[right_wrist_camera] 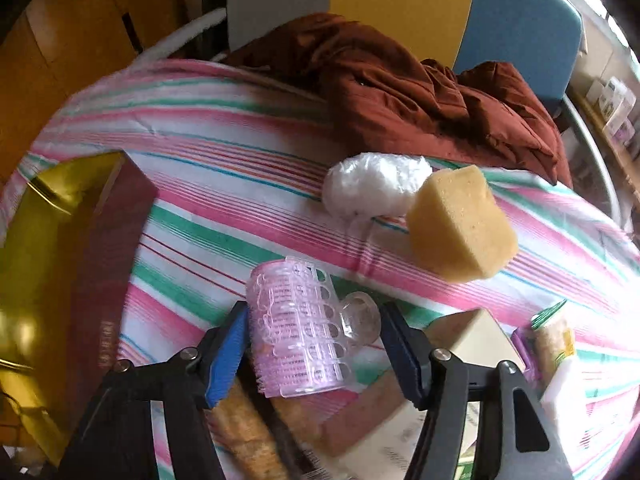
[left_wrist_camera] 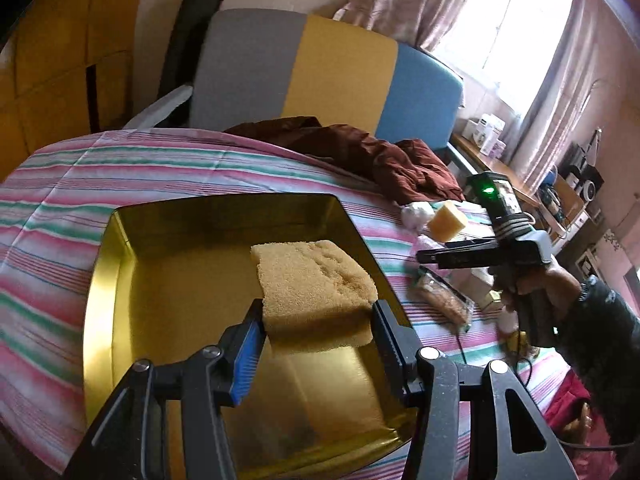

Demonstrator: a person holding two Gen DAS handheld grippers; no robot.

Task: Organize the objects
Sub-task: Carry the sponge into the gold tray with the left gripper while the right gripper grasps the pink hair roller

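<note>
In the left wrist view my left gripper (left_wrist_camera: 318, 332) is shut on a flat tan sponge (left_wrist_camera: 316, 280), held just above the floor of an open gold tin (left_wrist_camera: 120, 280). The tin sits on a striped bedsheet (left_wrist_camera: 60, 200). In the right wrist view my right gripper (right_wrist_camera: 312, 344) points steeply down with a pink hair roller (right_wrist_camera: 296, 328) under a clear clip between its jaws. Both pads touch the roller's sides. The roller rests over a pile of small packets. The right gripper (left_wrist_camera: 424, 257) also shows to the right of the tin, held by a person's hand.
A yellow sponge block (right_wrist_camera: 460, 224) and a white plastic wad (right_wrist_camera: 372, 188) lie beyond the roller. A crumpled brown garment (right_wrist_camera: 420, 96) covers the far bed. A cream box (right_wrist_camera: 476, 336) and a wrapped snack (left_wrist_camera: 444, 300) lie near the right gripper. The tin's dark red wall (right_wrist_camera: 108, 260) stands at left.
</note>
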